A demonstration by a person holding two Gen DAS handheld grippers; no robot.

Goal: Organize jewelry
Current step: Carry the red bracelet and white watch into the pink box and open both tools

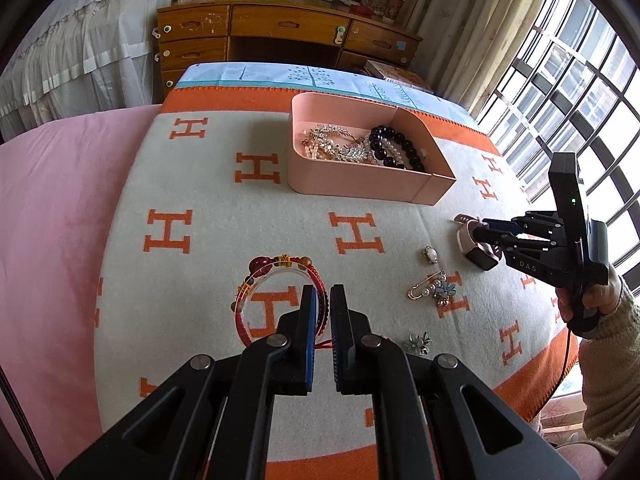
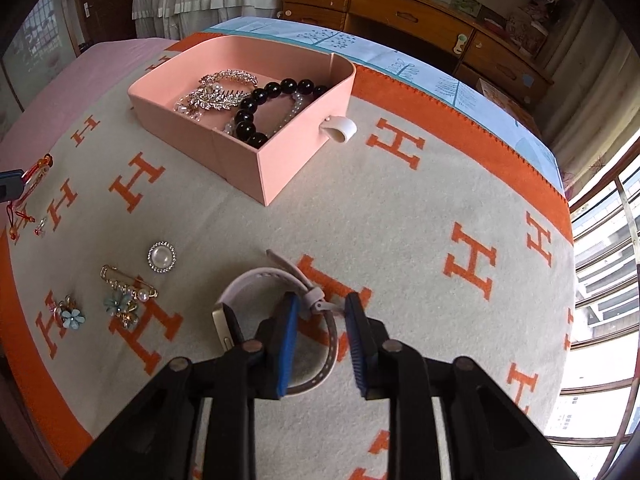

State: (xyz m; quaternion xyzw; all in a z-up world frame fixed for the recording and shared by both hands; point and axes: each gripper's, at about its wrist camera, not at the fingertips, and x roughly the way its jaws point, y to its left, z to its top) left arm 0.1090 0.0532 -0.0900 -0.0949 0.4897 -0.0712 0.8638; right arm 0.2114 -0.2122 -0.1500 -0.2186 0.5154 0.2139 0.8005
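A pink open box [image 1: 344, 184] [image 2: 280, 160] on the blanket holds a black bead bracelet [image 1: 394, 146] [image 2: 256, 114], pearl strands and a rhinestone hair comb [image 1: 340, 140] [image 2: 224, 88]. My left gripper [image 1: 323, 300] is nearly shut around the near side of a red cord bracelet [image 1: 256, 284] with a clear bangle, which also shows in the right wrist view [image 2: 36, 176]. My right gripper [image 2: 322, 308] [image 1: 476, 228] is open, its fingers straddling the strap of a white smartwatch [image 2: 256, 280] [image 1: 480, 256] lying on the blanket.
Loose on the blanket lie a round pearl brooch [image 2: 161, 257] [image 1: 430, 255], a gold safety-pin brooch with a blue flower [image 2: 124, 296] [image 1: 434, 288] and a blue flower piece [image 2: 72, 316] [image 1: 418, 343]. A wooden desk [image 1: 280, 28] stands beyond the bed; barred window at right.
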